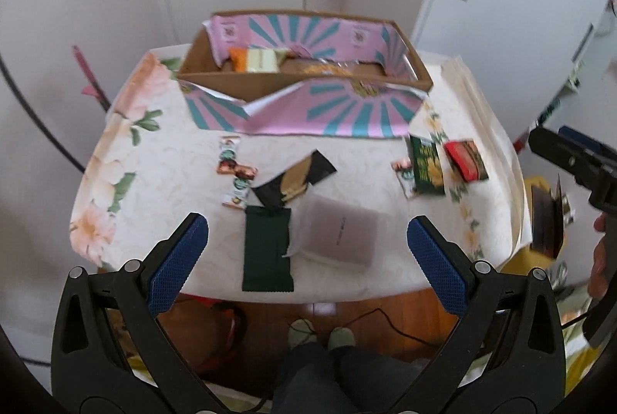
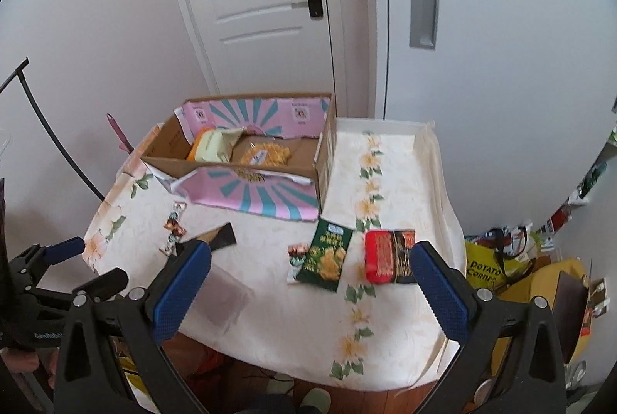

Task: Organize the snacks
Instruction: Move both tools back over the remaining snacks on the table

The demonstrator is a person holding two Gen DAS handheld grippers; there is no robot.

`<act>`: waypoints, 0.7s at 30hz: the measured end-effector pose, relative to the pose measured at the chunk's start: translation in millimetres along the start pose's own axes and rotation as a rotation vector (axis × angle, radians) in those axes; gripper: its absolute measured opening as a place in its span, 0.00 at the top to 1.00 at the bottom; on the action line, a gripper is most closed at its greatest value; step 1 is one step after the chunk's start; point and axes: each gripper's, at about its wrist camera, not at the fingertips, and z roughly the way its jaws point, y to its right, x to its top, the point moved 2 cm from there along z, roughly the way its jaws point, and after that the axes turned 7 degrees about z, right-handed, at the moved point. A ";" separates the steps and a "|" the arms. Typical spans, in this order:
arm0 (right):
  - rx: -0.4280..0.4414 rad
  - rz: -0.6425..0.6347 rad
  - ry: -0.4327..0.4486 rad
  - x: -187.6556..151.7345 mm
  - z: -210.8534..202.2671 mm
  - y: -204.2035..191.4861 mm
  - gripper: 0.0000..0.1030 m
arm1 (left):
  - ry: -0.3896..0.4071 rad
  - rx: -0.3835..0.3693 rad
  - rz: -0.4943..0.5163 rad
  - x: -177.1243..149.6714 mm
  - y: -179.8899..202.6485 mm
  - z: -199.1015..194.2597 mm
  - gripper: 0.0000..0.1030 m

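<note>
A cardboard box (image 1: 418,67) (image 2: 326,152) with pink and teal flaps stands at the table's far side, holding an orange pack, a pale pack (image 1: 262,61) and a yellow bag (image 2: 266,155). Loose snacks lie in front of it: a dark green wrapper (image 1: 267,248), a translucent pouch (image 1: 339,234), a black and gold packet (image 1: 297,177), small sachets (image 1: 233,169), a green chip bag (image 1: 426,167) (image 2: 327,258) and a red pack (image 1: 466,159) (image 2: 385,256). My left gripper (image 1: 308,261) hovers open above the green wrapper and pouch. My right gripper (image 2: 310,292) is open near the green bag and red pack.
The table wears a floral cloth (image 2: 370,182) and stands before a white door (image 2: 262,1). Yellow bags (image 2: 489,271) and clutter crowd the floor at right. A person's legs and slippers (image 1: 322,337) show below the table's near edge.
</note>
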 end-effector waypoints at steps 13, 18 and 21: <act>-0.044 0.076 -0.082 -30.6 40.3 20.1 0.00 | -0.189 -0.112 0.099 -16.1 30.6 103.0 0.00; -0.048 0.092 -0.112 -36.6 60.5 24.8 0.00 | -0.238 -0.093 0.125 -20.1 35.4 129.3 0.00; -0.041 0.098 -0.123 -37.1 68.7 26.9 0.00 | -0.253 -0.109 0.122 -21.3 36.5 139.7 0.00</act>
